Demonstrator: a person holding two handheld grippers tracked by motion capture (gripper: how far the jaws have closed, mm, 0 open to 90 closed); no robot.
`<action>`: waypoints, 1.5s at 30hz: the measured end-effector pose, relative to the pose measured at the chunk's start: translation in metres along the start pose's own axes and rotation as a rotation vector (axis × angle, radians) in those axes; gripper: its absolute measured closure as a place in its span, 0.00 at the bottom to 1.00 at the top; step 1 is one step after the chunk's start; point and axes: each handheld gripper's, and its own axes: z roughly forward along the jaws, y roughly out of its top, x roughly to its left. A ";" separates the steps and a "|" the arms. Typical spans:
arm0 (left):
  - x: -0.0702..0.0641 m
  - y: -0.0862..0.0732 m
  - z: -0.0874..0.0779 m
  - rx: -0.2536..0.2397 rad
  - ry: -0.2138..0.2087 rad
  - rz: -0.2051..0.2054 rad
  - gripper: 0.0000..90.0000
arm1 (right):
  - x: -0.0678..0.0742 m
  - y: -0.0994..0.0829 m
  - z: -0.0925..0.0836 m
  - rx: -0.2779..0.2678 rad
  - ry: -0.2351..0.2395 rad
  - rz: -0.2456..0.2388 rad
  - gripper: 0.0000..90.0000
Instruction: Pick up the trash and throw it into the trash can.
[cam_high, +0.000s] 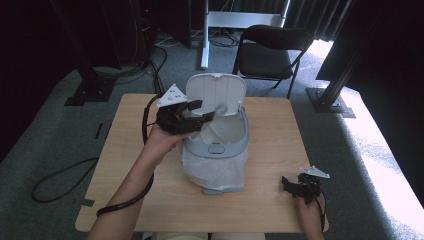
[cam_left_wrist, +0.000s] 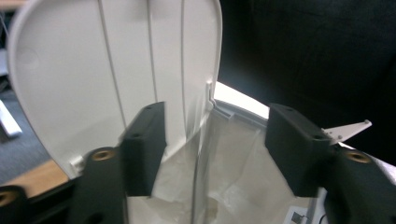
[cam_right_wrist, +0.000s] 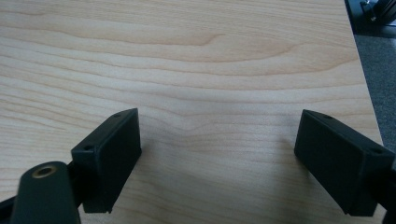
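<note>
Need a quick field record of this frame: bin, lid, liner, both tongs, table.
bin: small grey bin at mid-table, lid end away from the person
lid: white lid raised upright
liner: white plastic liner inside the bin, draped over its outer walls
left tongs: left tongs over the bin's open mouth, jaws apart, nothing pinched between them
right tongs: right tongs low at the table's near right corner, jaws wide, empty
table: light wooden table
</note>
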 end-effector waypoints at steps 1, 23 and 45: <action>0.001 -0.001 0.001 0.005 -0.018 0.006 0.38 | 0.000 0.000 0.000 0.000 0.000 -0.001 0.15; 0.002 -0.022 -0.020 0.005 0.081 -0.017 0.00 | 0.000 0.000 0.000 0.000 0.000 -0.001 0.15; 0.018 -0.044 -0.048 0.003 0.169 -0.053 0.00 | 0.001 0.000 0.000 0.005 -0.003 0.004 0.14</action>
